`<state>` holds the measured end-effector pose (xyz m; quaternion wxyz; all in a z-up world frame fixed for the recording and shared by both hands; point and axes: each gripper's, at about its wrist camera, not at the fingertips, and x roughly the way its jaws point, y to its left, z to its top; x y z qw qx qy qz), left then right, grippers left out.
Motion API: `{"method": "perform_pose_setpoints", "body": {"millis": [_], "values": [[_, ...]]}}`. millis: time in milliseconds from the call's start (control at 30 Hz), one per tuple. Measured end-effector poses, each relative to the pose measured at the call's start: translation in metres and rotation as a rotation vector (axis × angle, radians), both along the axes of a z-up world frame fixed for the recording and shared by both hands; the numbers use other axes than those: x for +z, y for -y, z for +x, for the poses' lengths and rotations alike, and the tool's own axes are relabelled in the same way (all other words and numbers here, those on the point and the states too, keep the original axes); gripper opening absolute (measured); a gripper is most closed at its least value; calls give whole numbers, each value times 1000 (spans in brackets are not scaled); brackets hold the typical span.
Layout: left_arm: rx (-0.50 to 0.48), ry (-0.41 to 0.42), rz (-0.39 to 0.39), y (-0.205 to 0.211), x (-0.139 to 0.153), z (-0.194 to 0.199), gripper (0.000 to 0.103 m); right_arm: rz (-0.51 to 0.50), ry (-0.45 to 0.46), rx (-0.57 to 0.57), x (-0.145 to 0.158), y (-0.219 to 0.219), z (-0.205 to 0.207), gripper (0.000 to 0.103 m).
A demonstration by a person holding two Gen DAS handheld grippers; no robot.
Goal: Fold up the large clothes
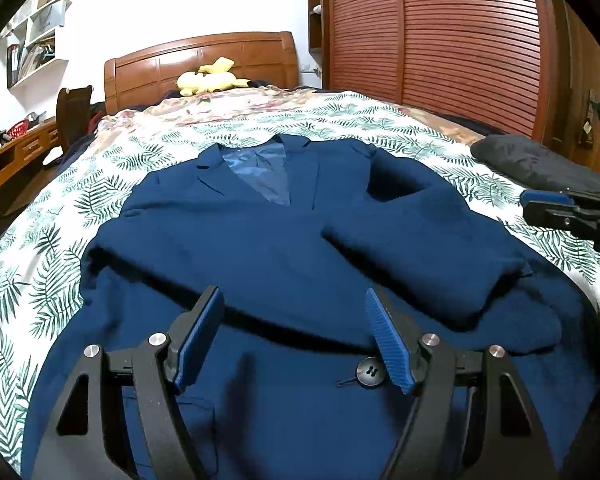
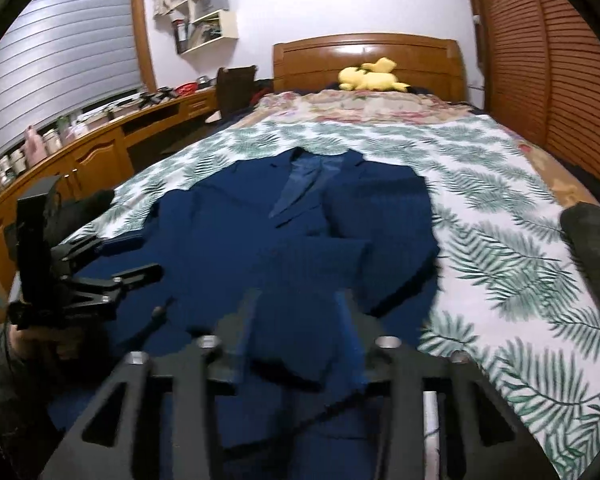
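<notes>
We see the navy jacket (image 1: 260,240) flat on the bed (image 1: 100,184); left gripper (image 1: 296,340) fingers released, right gripper (image 2: 296,344) fingers parted astride the folded sleeve (image 2: 296,332).

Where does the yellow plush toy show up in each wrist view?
Left wrist: plush toy sits upper left of centre, at the headboard, beyond the jacket.
Right wrist: plush toy sits upper right of centre, against the headboard.
Shared landmark: the jacket's light blue lining, straight below the toy in both.
</notes>
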<state>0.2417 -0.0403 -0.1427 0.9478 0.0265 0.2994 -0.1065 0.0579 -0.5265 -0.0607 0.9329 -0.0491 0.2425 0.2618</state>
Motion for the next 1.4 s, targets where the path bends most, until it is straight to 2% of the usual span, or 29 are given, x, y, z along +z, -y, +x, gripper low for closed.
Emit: {"method": "perform_pose_setpoints", "body": {"millis": [200, 367, 533, 633, 700, 733, 967, 1267, 1333, 1400], "values": [[4, 17, 89, 15, 8, -4, 74, -9, -40, -47, -9, 24, -5, 44], [-25, 0, 66, 33, 22, -13, 74, -21, -72, -64, -10, 41, -7, 44], [-93, -19, 63, 68, 35, -21, 73, -25, -77, -51, -11, 55, -19, 43], [-141, -34, 63, 90, 40, -21, 65, -30, -86, -52, -15, 63, -22, 43], [-190, -42, 59, 107, 42, -20, 56, -25, -92, -54, -15, 67, -23, 43], [-203, -44, 62, 113, 43, -19, 56, -24, -96, -54, -15, 69, -23, 43], [-261, -110, 77, 154, 31, -1, 50, 16, -100, -66, -6, 83, -25, 43], [-274, -225, 155, 175, -1, 17, 50, 26, -80, -70, 1, 88, -26, 43], [-287, -236, 150, 176, -4, 19, 43, 23, -79, -69, 1, 85, -25, 43], [-300, -245, 139, 176, -3, 20, 19, 14, -76, -63, 0, 81, -24, 43]]}}
